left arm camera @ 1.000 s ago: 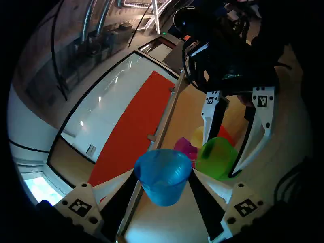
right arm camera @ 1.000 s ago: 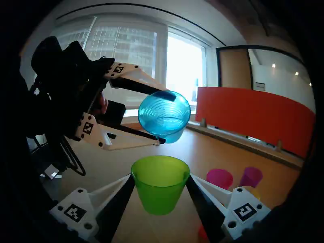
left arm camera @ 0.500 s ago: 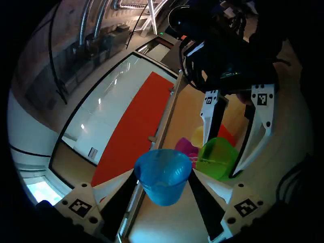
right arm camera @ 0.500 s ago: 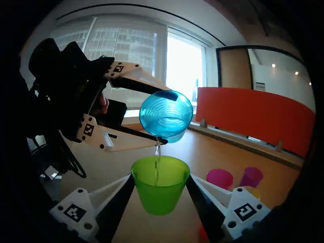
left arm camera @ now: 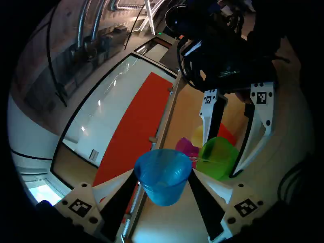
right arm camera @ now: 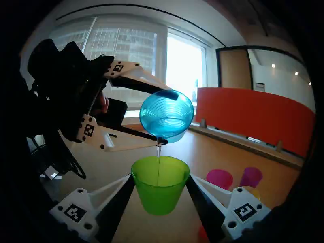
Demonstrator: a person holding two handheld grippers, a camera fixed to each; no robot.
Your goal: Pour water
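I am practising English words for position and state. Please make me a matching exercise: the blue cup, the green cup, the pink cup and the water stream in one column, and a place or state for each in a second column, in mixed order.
Column one
1. blue cup
2. green cup
3. pink cup
4. water stream

Column two
A. stands on the wooden table
B. falls from one cup into another
C. upright between the jaws of the right gripper
D. tilted between the jaws of the left gripper

Pairs: 1-D, 2-C, 3-A, 4-B
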